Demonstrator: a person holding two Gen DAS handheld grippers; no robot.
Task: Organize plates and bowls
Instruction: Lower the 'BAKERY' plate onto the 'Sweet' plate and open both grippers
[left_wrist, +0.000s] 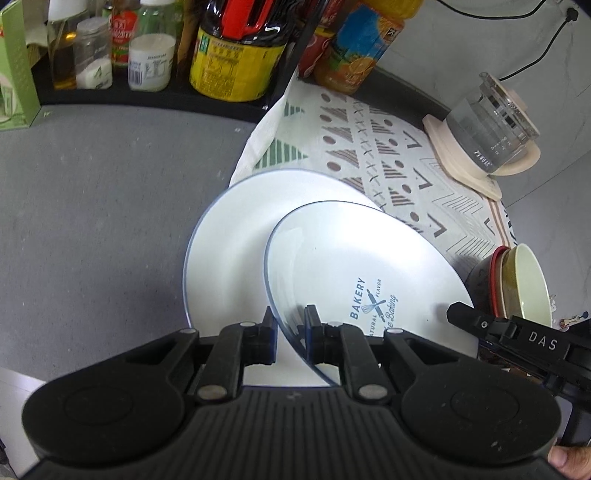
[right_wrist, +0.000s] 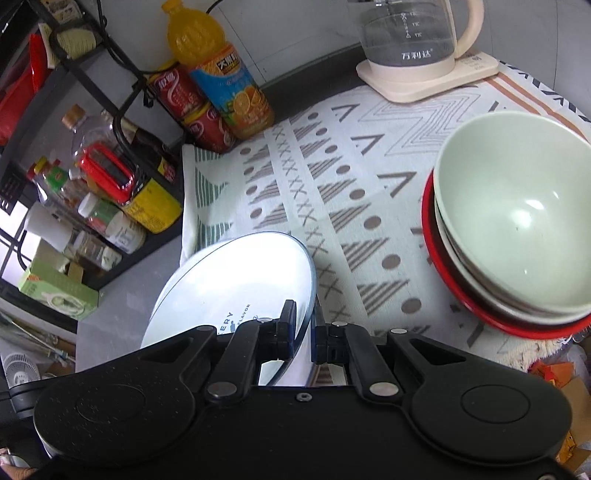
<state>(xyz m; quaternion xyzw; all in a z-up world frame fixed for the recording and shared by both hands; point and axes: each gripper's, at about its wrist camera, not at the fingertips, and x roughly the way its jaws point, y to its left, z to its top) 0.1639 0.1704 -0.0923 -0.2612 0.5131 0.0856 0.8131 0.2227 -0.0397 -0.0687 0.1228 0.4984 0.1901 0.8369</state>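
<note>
A white plate with a blue "BAKERY" print (left_wrist: 354, 273) is tilted above a second white plate (left_wrist: 229, 243) that lies on the grey counter. My left gripper (left_wrist: 290, 325) is shut on the printed plate's near rim. My right gripper (right_wrist: 304, 332) is shut on the same plate's (right_wrist: 236, 280) opposite rim; it shows in the left wrist view (left_wrist: 454, 314) at the right. A stack of bowls with a pale green one on top (right_wrist: 517, 221) stands on the patterned cloth (right_wrist: 332, 184), right of the plates; it also shows in the left wrist view (left_wrist: 524, 284).
A black rack (left_wrist: 110, 92) with bottles and jars runs along the back left. An orange juice bottle (right_wrist: 218, 81) and red cans (right_wrist: 192, 107) stand by it. A glass kettle on a cream base (right_wrist: 413, 48) is at the back right.
</note>
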